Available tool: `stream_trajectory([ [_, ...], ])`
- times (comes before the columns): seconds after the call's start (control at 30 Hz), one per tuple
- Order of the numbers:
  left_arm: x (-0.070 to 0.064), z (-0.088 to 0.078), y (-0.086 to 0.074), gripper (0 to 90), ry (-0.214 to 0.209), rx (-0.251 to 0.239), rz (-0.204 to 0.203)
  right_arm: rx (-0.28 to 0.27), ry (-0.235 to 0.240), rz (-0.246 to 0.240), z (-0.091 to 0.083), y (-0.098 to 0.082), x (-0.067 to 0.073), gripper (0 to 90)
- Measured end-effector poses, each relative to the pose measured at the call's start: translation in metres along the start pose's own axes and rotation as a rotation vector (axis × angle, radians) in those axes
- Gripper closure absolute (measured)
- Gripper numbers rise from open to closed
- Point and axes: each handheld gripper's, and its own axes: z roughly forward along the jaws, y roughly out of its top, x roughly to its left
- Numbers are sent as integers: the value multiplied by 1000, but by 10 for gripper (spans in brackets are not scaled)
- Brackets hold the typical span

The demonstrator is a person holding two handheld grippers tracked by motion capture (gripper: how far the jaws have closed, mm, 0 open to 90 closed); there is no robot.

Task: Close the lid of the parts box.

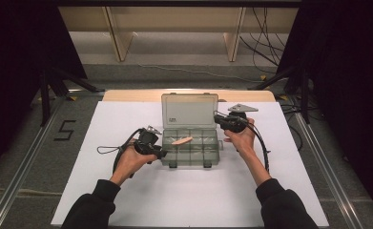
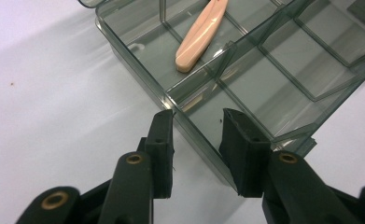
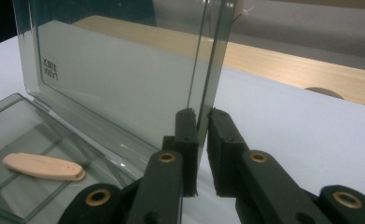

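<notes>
A smoky clear compartment box (image 1: 190,163) sits mid-table with its lid (image 1: 190,110) standing upright. A peach oblong piece (image 1: 181,140) lies across a divider inside. My left gripper (image 1: 161,153) is at the box's left front corner. In the left gripper view it is open (image 2: 196,123), its jaws straddling the box wall (image 2: 124,56), with the peach piece (image 2: 201,35) beyond. My right gripper (image 1: 217,118) is at the lid's right edge. In the right gripper view it is shut (image 3: 202,114) on the lid (image 3: 115,79), and the peach piece (image 3: 42,166) lies lower left.
The box rests on a white sheet (image 1: 127,200) covering the table, with a wooden strip (image 1: 127,96) along the back edge. Metal rails (image 1: 26,157) run along both sides. A "5" mark (image 1: 65,130) is on the floor at left, and cables (image 1: 265,43) trail at back right.
</notes>
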Motion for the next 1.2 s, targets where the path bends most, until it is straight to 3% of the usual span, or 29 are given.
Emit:
stream_trajectory([
  [0.07, 1, 0, 0, 632, 2, 0, 6, -4, 10, 16, -1, -2, 1, 835],
  [0.13, -1, 0, 0, 630, 10, -20, 1, -12, 5, -6, -2, -3, 1, 835],
  [0.2, -2, 0, 0, 634, 27, -47, -5, -24, 8, 3, -2, -4, 2, 835],
  [0.23, -1, -2, 1, 633, 30, -35, 14, -34, -1, -7, -2, -5, 2, 836],
  [0.27, -1, -1, 0, 630, 38, -64, 4, -49, 3, -4, -1, -6, 2, 836],
  [0.33, 0, -2, 1, 618, 37, -60, -5, -62, -8, -12, -2, -7, 2, 836],
  [0.37, 0, -2, 0, 605, 47, -82, -6, -52, 4, -3, -2, -7, 3, 836],
  [0.4, 0, -2, 1, 596, 49, -99, -16, -36, -14, -17, -4, -6, 3, 836],
  [0.43, 3, -6, 3, 577, 48, -96, 11, -38, -9, -17, -4, -7, 3, 836],
  [0.5, 4, -10, 7, 513, 61, -143, -14, -33, -17, -18, -5, -7, 3, 836],
  [0.53, 4, -13, 10, 479, 52, -149, -35, -35, -13, -20, -5, -8, 3, 836],
  [0.57, 5, -17, 13, 445, 57, -162, -30, -64, 0, -8, -2, -8, 4, 836],
  [0.63, 9, -26, 20, 378, 61, -191, -6, -56, -1, 3, -3, -8, 5, 836],
  [0.7, 10, -32, 28, 333, 81, -223, -4, -62, -4, -12, -2, -8, 5, 835],
  [0.73, 9, -32, 31, 312, 79, -257, -22, -62, -3, -12, -2, -8, 5, 835],
  [0.77, 8, -32, 35, 305, 78, -296, -47, -63, -2, -13, -2, -9, 4, 835],
  [0.83, 11, -36, 43, 292, 91, -318, -40, -66, -4, -12, -2, -9, 5, 835],
  [0.93, 17, -38, 56, 275, 99, -360, -64, -73, -13, -24, -2, -9, 4, 835],
  [1.2, 33, -45, 86, 299, 136, -406, -83, -77, -12, -27, -2, -9, 4, 835],
])
